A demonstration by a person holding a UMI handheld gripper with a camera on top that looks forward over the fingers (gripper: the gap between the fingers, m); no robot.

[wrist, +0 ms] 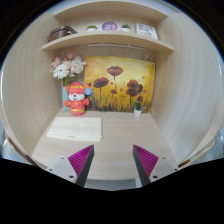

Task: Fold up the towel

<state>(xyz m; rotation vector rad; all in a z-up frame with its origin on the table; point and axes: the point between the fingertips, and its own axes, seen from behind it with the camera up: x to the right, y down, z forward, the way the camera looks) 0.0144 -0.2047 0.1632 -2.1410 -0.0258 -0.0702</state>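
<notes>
while jaws gape, gripper [114, 166] hovers | towel [74, 129] folded beyond

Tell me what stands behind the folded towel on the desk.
Right behind the towel stands a red toy figure, with white flowers above it and a poppy painting alongside. The toy hides the flowers' base. The tool hangs open, short of the towel.

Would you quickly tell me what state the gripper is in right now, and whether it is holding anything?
Gripper: open and holding nothing; the folded towel lies on the table beyond its fingers.
</notes>
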